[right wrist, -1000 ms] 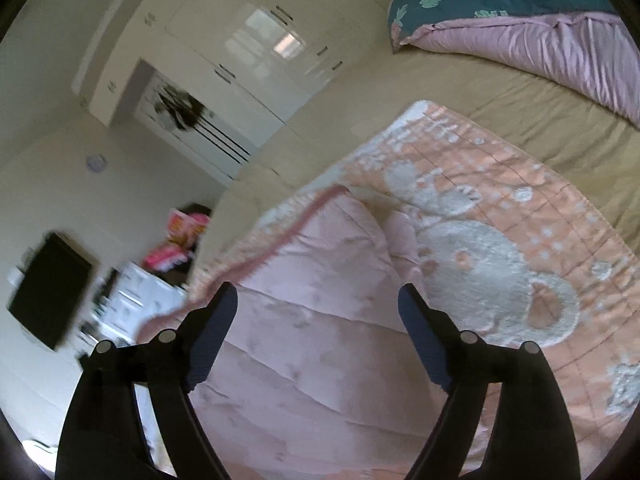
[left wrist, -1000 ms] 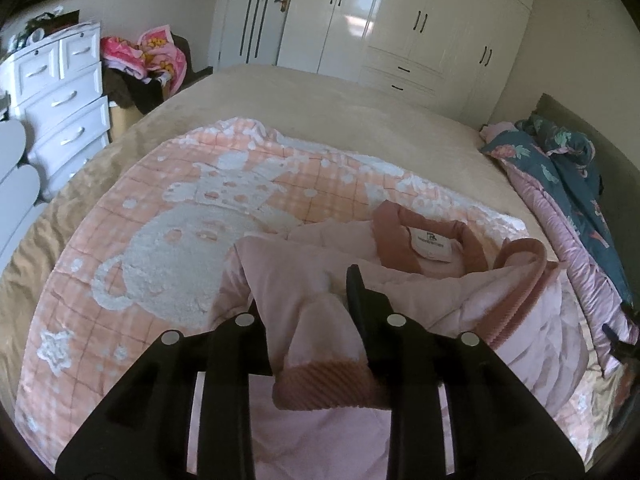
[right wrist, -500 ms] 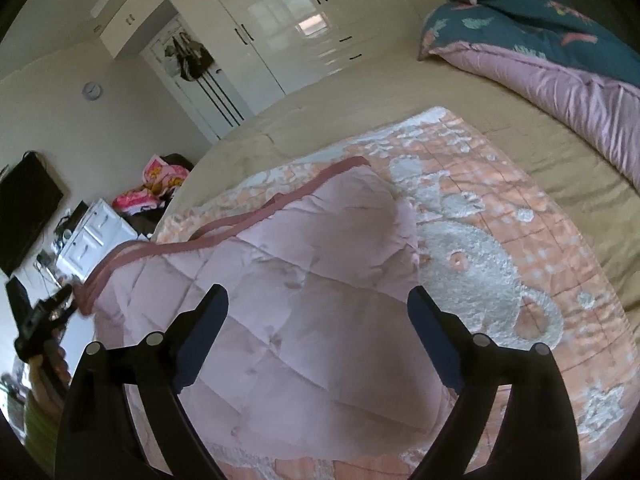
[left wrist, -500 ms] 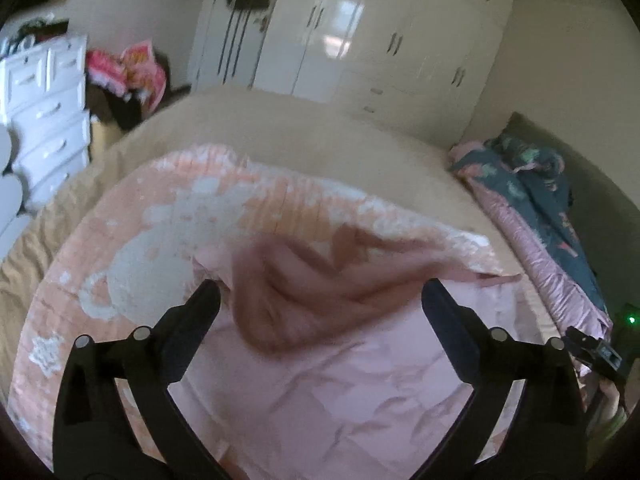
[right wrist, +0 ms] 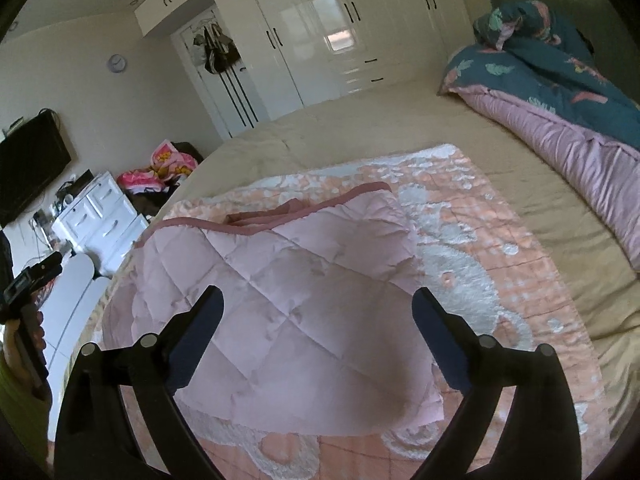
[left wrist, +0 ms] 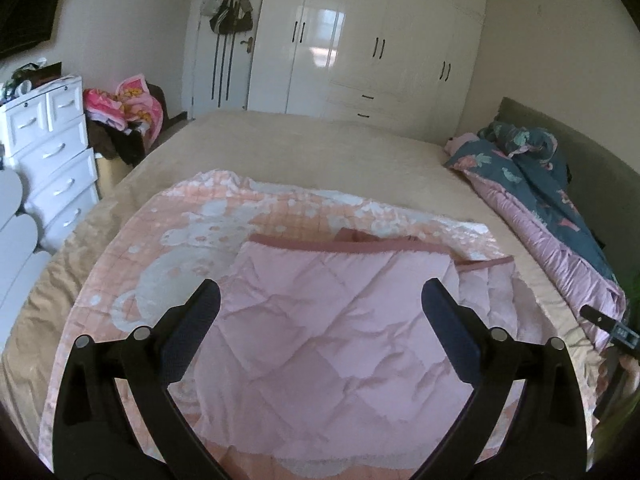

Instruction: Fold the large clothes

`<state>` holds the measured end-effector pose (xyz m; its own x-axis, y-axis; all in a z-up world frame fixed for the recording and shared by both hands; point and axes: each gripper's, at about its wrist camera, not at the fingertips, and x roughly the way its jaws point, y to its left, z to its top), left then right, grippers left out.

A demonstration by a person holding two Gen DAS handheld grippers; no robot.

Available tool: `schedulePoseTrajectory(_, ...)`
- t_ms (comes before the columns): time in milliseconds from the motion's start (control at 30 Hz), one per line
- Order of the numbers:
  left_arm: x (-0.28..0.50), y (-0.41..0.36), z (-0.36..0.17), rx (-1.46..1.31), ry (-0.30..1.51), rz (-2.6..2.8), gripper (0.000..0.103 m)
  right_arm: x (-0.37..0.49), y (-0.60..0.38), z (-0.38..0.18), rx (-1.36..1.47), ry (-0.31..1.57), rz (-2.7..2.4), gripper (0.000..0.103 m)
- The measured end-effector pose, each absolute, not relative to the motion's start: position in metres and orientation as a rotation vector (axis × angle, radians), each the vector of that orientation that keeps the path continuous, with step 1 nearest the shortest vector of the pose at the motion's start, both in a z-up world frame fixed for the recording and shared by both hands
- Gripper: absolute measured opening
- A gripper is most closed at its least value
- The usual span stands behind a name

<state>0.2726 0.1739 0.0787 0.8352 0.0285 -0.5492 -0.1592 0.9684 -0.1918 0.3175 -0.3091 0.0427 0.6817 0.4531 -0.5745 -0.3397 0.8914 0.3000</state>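
Both my tongs, left [left wrist: 320, 300] & right [right wrist: 316, 308], gape empty above pink jacket [left wrist: 340, 320]; between folds, next: regrip hem.

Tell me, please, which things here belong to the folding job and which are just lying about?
Job: pink quilted garment; left gripper; right gripper.
Lying about: peach blanket underneath; teal duvet; white drawers; clothes pile.

- Soft daylight all over, fairly bright, a bit washed out.
- Shiny white glare on the wardrobe doors [left wrist: 328, 48], like a window's reflection.
- Dark shadow patch on the pink quilted garment [right wrist: 384, 384] in the right wrist view.
- Bent, rounded edges with black corners.
- Sharp enough, no blur.
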Motion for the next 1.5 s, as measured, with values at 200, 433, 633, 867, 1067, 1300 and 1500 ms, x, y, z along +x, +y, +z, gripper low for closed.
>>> schedulePoseTrajectory(200,0.261,0.176,0.067,-0.227,0.61,0.11,0.094,0.303,-0.311,0.042,0.13,0.69,0.437,0.097)
schedulePoseTrajectory(433,0.25,0.195,0.016,-0.198,0.715,0.162,0.094,0.297,-0.314,0.029,0.052,0.704,0.4,0.098)
schedulePoseTrajectory(633,0.258,0.227,-0.043,-0.255,0.812,0.201,0.094,0.319,-0.312,-0.005,0.025,0.76,0.337,0.098)
schedulePoseTrajectory(867,0.275,0.248,-0.079,-0.46,0.823,0.084,0.094,0.351,-0.297,-0.04,-0.017,0.803,0.302,0.097)
schedulePoseTrajectory(1067,0.29,0.226,-0.072,-0.354,0.799,0.095,0.034,0.366,-0.289,-0.046,-0.005,0.79,0.308,0.029)
schedulePoseTrajectory(1300,0.324,0.22,-0.03,-0.302,0.73,0.143,0.014,0.379,-0.283,-0.003,0.017,0.68,0.299,0.016)
schedulePoseTrajectory(1500,0.366,0.222,-0.007,-0.271,0.73,0.189,0.014,0.423,-0.283,0.017,0.068,0.669,0.247,0.016)
